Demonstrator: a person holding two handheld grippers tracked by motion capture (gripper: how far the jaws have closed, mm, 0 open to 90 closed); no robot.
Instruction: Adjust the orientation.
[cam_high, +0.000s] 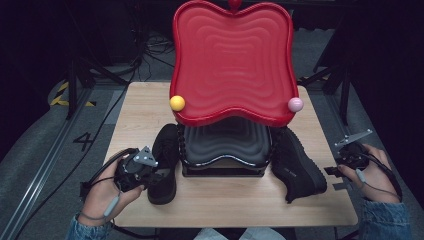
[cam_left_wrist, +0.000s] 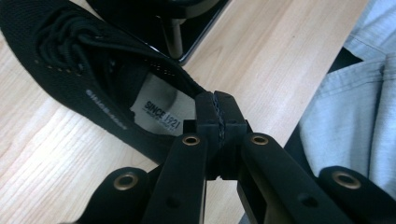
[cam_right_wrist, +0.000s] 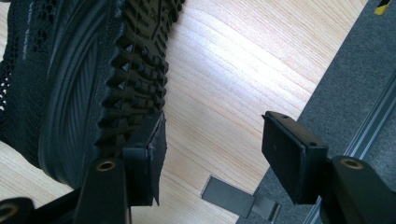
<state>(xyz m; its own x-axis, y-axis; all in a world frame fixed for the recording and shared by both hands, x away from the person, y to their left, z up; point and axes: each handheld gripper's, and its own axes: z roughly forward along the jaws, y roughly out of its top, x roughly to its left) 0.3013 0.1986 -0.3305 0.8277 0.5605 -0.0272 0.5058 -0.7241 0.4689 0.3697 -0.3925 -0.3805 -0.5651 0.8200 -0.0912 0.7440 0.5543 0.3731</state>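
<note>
Two black knit shoes lie on the wooden table (cam_high: 235, 200). The left shoe (cam_high: 164, 165) sits upright beside a black stand; its insole reads "SINCE 1921" (cam_left_wrist: 161, 109). My left gripper (cam_high: 150, 172) is at its heel. In the left gripper view the pads (cam_left_wrist: 217, 114) are pressed together where the heel rim runs into them. The right shoe (cam_high: 297, 165) lies on its side, its lugged sole (cam_right_wrist: 135, 70) facing my right gripper (cam_right_wrist: 212, 135). That gripper (cam_high: 332, 172) is open, one pad (cam_right_wrist: 152, 154) right by the sole's edge, with bare table between the jaws.
A big red apple-shaped tray (cam_high: 232, 60) stands tilted above a black ridged tray (cam_high: 225, 145) at mid-table. A yellow ball (cam_high: 177, 103) and a pink ball (cam_high: 295, 104) sit at its lower corners. A metal clip (cam_right_wrist: 238, 200) lies at the table's right edge. Grey floor and tripod legs surround the table.
</note>
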